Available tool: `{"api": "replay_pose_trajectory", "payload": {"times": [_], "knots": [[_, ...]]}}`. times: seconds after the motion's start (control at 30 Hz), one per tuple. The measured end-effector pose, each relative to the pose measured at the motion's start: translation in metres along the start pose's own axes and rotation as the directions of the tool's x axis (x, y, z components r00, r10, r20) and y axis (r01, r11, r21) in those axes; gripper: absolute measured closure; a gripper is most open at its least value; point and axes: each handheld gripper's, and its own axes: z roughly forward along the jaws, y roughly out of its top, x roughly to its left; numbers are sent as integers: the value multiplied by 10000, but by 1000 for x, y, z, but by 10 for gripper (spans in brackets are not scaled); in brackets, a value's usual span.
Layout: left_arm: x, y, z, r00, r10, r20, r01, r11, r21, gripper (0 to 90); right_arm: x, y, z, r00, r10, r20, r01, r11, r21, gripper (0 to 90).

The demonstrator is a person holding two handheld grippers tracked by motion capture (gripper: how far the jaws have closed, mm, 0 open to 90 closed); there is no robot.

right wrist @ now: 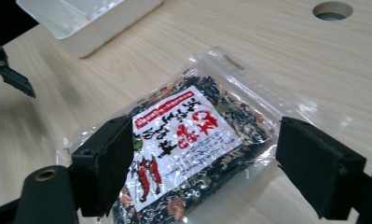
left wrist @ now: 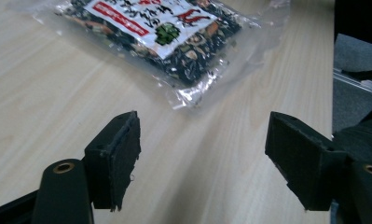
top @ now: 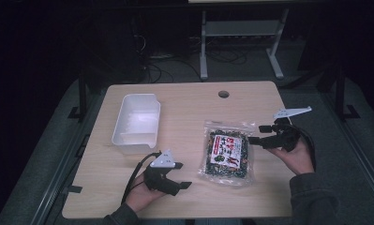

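Between the right gripper's (right wrist: 204,163) wide-spread jaws lies the snack packet (right wrist: 193,140), flat on the worktop (top: 184,108) toward its right edge, nothing yet clamped. The left gripper (left wrist: 202,158) also stands wide apart and holds nothing, its pads just short of the packet's near clear corner, low over bare wood toward the worktop's front edge.

The step in hand looks like taking hold of the packet, probably to carry it to the white bin (top: 135,123) near the left edge. To do it well, the right jaws should come down over the clear sealed border rather than the filled middle, since the film is slick and the contents would shift; a pinch on the flat seam should hold better. The left gripper could pin the near corner so the bag does not slide.

Open wood runs between packet and bin, so the path is free. The cable hole (top: 223,94) near the back edge sits well apart.
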Motion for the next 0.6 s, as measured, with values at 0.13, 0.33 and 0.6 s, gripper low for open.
{"api": "replay_pose_trajectory", "payload": {"times": [0.13, 0.33, 0.6], "knots": [[2, 7, 5, 9999, 93, -68, -93, 10000, 14, 266, -6, 8, 2, 9999, 21, 132, -23, 10000, 90, 181], [2, 15, 21, 9999, 159, 42, -160, 9994, 307, 335, -20, 19, 6, 9992, 75, 382, -88, 9993, 350, 187], [3, 31, 38, 9992, 393, 57, -395, 9977, 545, 351, -45, 31, 18, 9968, 397, 692, -458, 9949, 894, 195]]}}
